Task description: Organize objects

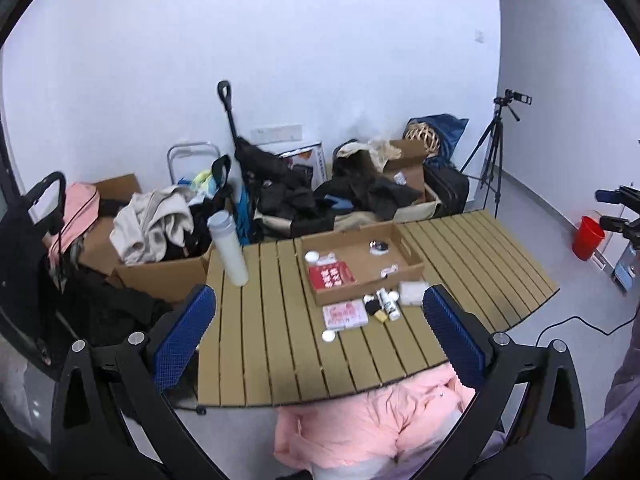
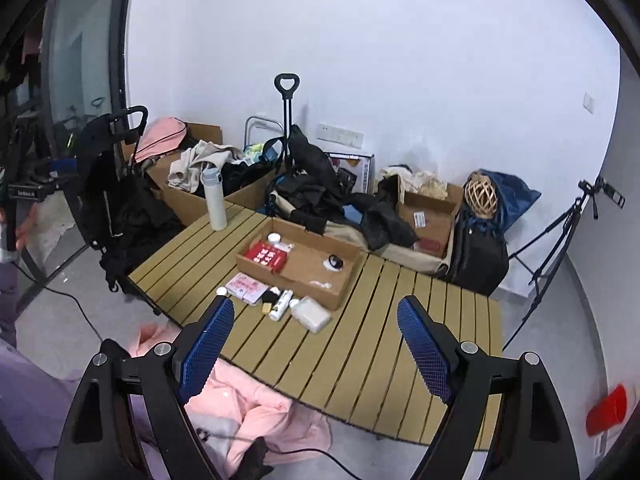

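Observation:
A shallow cardboard tray point(image 1: 414, 258) point(image 2: 340, 294) sits on a slatted wooden table point(image 1: 276, 356) point(image 2: 360, 356). It holds a red packet point(image 1: 331, 276) point(image 2: 266, 257), a white jar point(image 1: 312, 256) and a black-and-white round tin point(image 1: 379, 246) point(image 2: 333, 262). In front of it lie a pink packet point(image 1: 345, 315) point(image 2: 246, 286), a white bottle point(image 1: 388, 303) point(image 2: 280, 305), a white pouch point(image 1: 412, 292) point(image 2: 311, 314) and a white lid point(image 1: 329, 336) point(image 2: 221, 291). My left gripper point(image 1: 320, 332) and right gripper point(image 2: 316, 344) are open, empty, held above the table's near edge.
A tall white flask point(image 1: 229, 254) point(image 2: 213, 198) stands at the table's far left corner. Boxes of clothes point(image 1: 160, 232), bags and a trolley crowd the wall behind. A pink jacket point(image 1: 360, 428) point(image 2: 244, 412) lies below the near edge. A tripod point(image 1: 494, 152) and a red bucket point(image 1: 587, 238) stand at the right.

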Demonstrator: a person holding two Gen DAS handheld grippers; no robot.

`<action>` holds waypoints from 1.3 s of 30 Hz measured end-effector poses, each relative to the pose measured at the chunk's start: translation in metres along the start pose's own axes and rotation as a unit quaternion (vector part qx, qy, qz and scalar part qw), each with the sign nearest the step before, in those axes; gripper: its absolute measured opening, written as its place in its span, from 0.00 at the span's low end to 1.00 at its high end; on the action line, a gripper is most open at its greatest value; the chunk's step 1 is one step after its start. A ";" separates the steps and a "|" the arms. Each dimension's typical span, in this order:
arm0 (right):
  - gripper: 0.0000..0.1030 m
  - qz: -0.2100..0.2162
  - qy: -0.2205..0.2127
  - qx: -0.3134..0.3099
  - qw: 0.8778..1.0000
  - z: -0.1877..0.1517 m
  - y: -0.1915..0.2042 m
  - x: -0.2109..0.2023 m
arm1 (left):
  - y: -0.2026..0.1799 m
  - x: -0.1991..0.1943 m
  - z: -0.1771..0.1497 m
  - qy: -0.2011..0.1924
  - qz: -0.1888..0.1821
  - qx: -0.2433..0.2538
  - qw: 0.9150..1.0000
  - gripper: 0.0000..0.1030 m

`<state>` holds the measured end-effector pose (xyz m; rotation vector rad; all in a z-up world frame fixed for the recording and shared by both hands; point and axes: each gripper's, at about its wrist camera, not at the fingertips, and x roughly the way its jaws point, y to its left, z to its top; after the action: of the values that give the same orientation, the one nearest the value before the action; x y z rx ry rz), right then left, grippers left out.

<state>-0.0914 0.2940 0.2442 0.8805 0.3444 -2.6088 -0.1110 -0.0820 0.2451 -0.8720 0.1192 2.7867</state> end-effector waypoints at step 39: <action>0.35 0.098 0.125 0.292 0.943 -0.145 -0.062 0.427 | -0.179 0.425 -0.116 0.213 -0.247 -0.040 0.945 0.33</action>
<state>-0.3560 0.2880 -0.1265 1.3595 -0.4648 -2.4357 -0.3460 0.1539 -0.0948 -1.3074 -0.1301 2.1237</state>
